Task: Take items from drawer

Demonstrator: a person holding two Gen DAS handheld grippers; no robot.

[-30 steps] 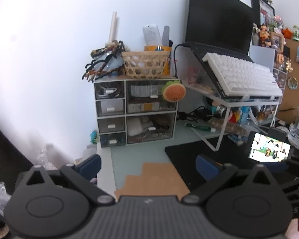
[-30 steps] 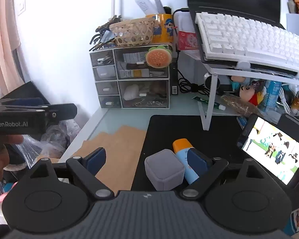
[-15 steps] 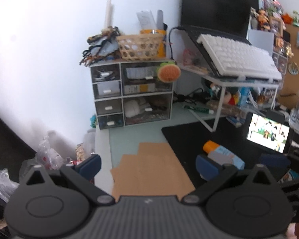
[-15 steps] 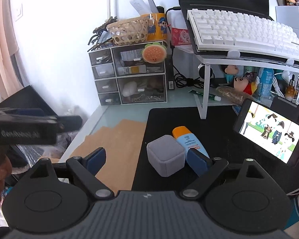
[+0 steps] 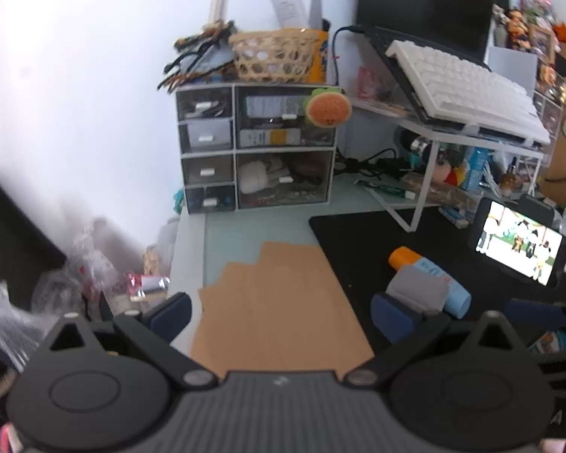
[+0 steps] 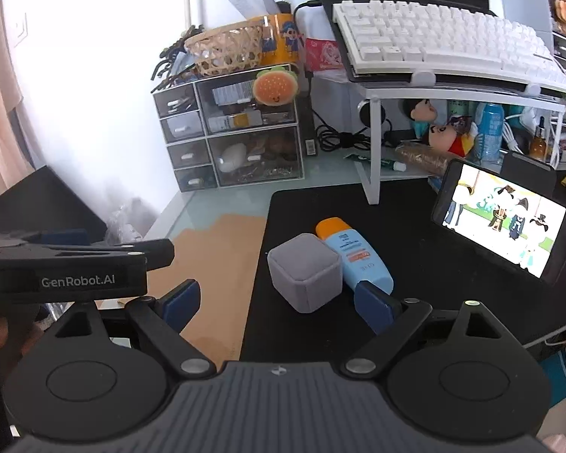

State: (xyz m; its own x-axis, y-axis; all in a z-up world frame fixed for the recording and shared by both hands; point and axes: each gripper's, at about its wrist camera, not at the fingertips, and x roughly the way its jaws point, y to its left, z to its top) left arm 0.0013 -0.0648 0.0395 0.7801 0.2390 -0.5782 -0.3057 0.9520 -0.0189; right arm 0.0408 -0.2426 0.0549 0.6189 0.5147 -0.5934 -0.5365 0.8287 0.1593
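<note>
All drawers of the drawer unit (image 6: 230, 139) at the back of the table (image 5: 245, 226) are seen shut, while a grey box (image 6: 303, 271) and a blue tube (image 6: 352, 256) lie touching on the black mat (image 6: 415, 249). This fits either items already taken out or a further drawer yet to be opened. Both the left gripper (image 5: 281, 315) and the right gripper (image 6: 275, 302) are held low and level near the table's front, fingers spread apart and empty.

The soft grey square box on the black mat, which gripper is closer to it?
Right. The right gripper sits just behind the soft grey square box; the left gripper hovers off to its left, over brown paper.
</note>
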